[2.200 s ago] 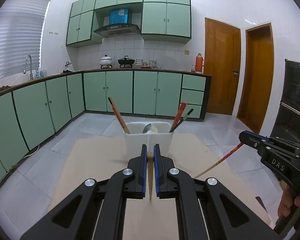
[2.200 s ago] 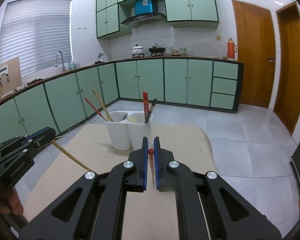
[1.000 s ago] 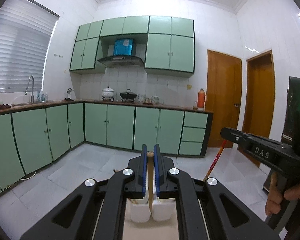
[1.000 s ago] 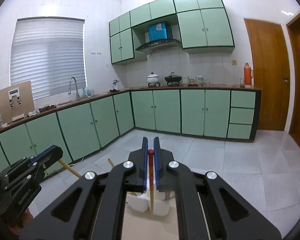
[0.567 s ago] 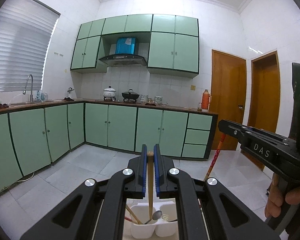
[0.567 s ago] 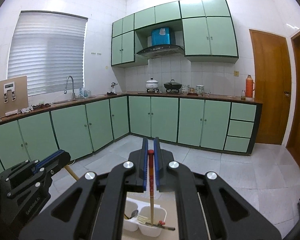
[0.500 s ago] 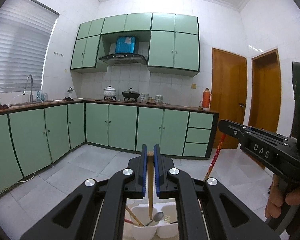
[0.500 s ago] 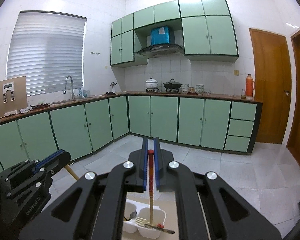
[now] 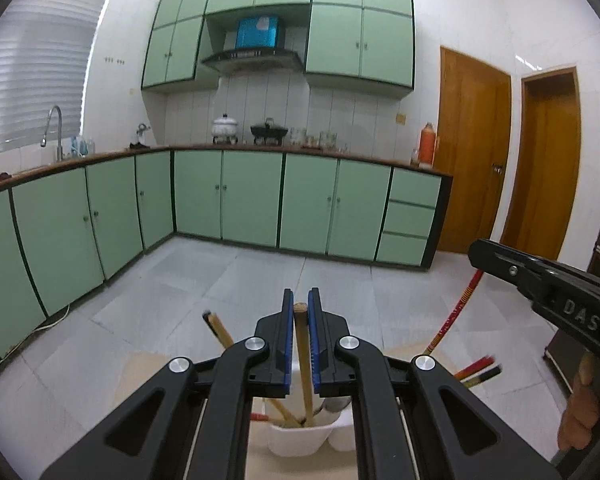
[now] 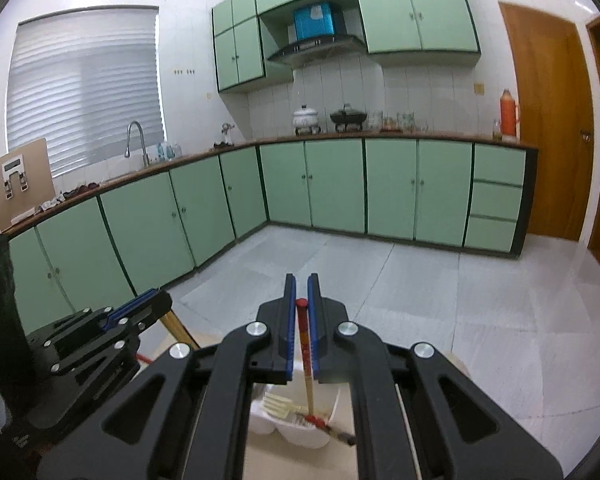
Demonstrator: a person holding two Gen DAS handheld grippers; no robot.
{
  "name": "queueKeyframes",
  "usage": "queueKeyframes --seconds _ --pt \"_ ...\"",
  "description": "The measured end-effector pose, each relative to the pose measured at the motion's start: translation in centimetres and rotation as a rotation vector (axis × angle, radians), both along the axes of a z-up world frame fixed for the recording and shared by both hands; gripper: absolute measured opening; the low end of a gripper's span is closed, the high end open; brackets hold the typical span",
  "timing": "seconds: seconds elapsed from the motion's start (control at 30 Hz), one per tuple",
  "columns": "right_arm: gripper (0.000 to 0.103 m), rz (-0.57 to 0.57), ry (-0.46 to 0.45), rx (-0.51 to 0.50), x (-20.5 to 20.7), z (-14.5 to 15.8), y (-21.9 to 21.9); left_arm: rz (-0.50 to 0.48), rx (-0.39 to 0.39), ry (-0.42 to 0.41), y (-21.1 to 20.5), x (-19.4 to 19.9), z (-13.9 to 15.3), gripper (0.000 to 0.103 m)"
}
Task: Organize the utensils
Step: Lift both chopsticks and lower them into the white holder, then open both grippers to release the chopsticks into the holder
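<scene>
My left gripper is shut on a tan wooden chopstick that hangs down with its tip inside the left compartment of the white utensil holder. My right gripper is shut on a red chopstick with a pale lower end, its tip in the holder's right compartment. The holder holds other chopsticks, a fork and a spoon. The right gripper also shows at the right of the left wrist view, the left gripper at the left of the right wrist view.
The holder stands on a beige board above a grey tiled floor. Green kitchen cabinets line the far and left walls. Two brown doors are at the right.
Both grippers have tilted down and lowered over the holder. Both chopstick tips now reach into its compartments, where before they hung above it.
</scene>
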State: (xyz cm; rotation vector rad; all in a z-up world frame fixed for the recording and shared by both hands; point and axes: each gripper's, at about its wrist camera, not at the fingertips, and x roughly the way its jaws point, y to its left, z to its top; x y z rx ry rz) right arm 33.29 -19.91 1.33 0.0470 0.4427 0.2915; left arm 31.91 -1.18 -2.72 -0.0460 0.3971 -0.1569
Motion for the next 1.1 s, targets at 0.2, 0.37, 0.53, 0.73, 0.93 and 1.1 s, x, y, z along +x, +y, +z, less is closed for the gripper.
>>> queueKeyframes --seconds 0.2,0.37,0.53,0.73,0.93,1.1 --pt "0.019 -0.005 0.045 0.041 -0.8 -1.0 -0.8 -0.004 0.002 0.031 0.5 -0.3 -0.9 0.022" --pt "0.056 -0.052 0.001 0.064 -3.0 0.4 -2.2 0.020 -0.013 -0.012 1.4 -2.5 0.5 0.043" --pt "0.083 -0.123 -0.032 0.059 -6.3 0.9 -3.9 0.048 -0.017 -0.042 2.1 -5.5 1.7 0.066" --pt "0.093 -0.188 -0.029 0.043 -10.3 0.4 -4.9 0.060 -0.015 -0.049 2.5 -9.2 2.6 0.081" --pt "0.098 -0.189 -0.031 0.006 -14.6 0.1 -4.7 0.056 -0.014 -0.049 2.6 -13.4 3.1 0.090" --pt "0.098 -0.171 -0.027 -0.021 -17.3 0.2 -4.1 0.054 -0.011 -0.049 2.8 -15.9 3.5 0.093"
